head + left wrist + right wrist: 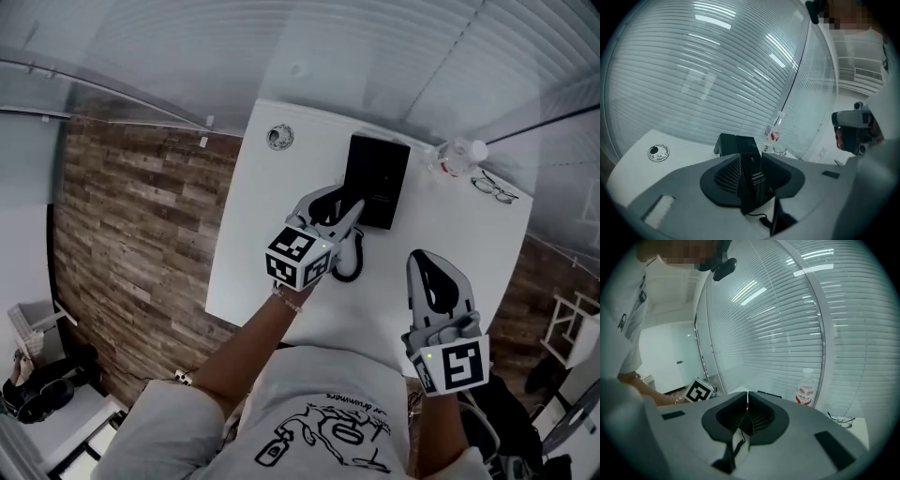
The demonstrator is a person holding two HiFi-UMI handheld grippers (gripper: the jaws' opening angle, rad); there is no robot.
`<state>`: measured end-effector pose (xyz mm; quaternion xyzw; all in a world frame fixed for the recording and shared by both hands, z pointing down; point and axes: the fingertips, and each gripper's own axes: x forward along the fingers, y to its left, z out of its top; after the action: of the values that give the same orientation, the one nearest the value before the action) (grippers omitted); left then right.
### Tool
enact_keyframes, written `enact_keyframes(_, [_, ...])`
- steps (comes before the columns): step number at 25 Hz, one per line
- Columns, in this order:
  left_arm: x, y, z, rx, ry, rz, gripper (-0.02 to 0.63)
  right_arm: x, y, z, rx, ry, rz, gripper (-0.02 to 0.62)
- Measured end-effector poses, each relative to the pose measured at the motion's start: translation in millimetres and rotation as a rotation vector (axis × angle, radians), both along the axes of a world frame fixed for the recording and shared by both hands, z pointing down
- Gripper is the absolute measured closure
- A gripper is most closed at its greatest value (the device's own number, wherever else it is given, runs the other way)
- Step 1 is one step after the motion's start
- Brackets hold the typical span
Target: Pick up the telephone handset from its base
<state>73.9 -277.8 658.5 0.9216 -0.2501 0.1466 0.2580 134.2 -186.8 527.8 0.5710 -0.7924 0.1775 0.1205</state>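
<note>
A black telephone base [386, 183] lies on the white table [253, 234], and its black handset [358, 164] rests along the base's left side. My left gripper [349, 214] hangs over the handset's near end. In the left gripper view the jaws stand apart, so the left gripper [751, 155] is open, and the handset [752, 178] shows in the gap between them. I cannot tell whether the pads touch it. The coiled cord [347, 267] trails toward the table's front. My right gripper [419, 258] is shut with nothing in it, to the right of the phone and nearer me.
A water bottle [457, 157] and a pair of glasses [494, 187] sit at the table's far right corner. A round cable port [279, 137] is set in the far left of the tabletop. Glass walls with blinds stand behind the table.
</note>
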Motion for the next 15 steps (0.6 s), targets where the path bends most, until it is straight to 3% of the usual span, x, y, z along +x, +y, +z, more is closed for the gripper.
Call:
enact_keyframes(9, [2.0,-27.5,43.5,-0.047,-0.019,-0.054,0.416,2.1,-5.5,29.6,-0.053,-0.031,-0.012,0.589])
enact_keyframes(15, [12.1,-34.4,56.2,-0.084,0.038,-0.046,0.416,5.1,-4.9,44.6,-0.087,-0.053,-0.005,0.589])
